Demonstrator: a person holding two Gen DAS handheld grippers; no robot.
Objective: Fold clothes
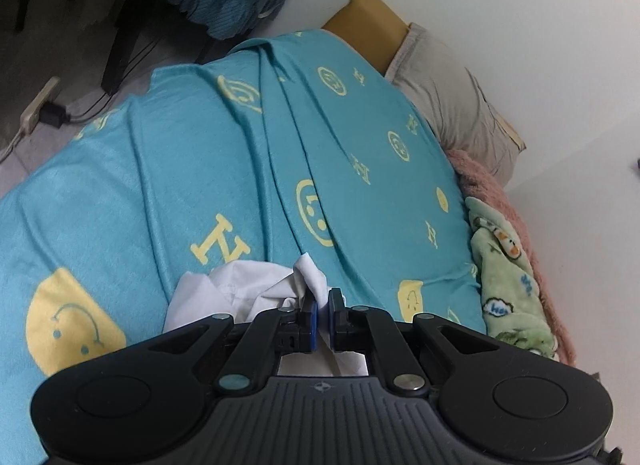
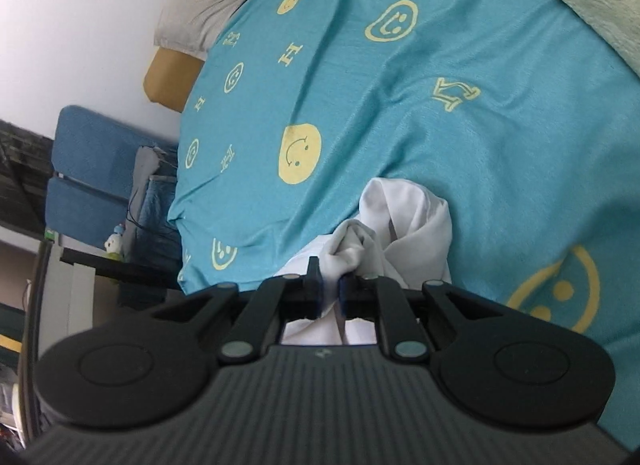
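A white garment (image 1: 240,289) is bunched up over a bed with a teal sheet printed with yellow smileys (image 1: 200,153). My left gripper (image 1: 323,297) is shut on a fold of the white garment, which hangs crumpled to its left. In the right wrist view the same white garment (image 2: 404,221) is gathered in a twisted bundle. My right gripper (image 2: 330,281) is shut on a bunched edge of it. Both grippers hold the cloth just above the teal sheet (image 2: 400,105).
A grey pillow (image 1: 452,105), a pink fluffy blanket (image 1: 500,201) and a green printed blanket (image 1: 504,277) lie along the wall side of the bed. A mustard headboard (image 1: 372,21) sits at the bed's end. A power strip (image 1: 40,105) lies on the floor. A blue chair (image 2: 92,169) stands beside the bed.
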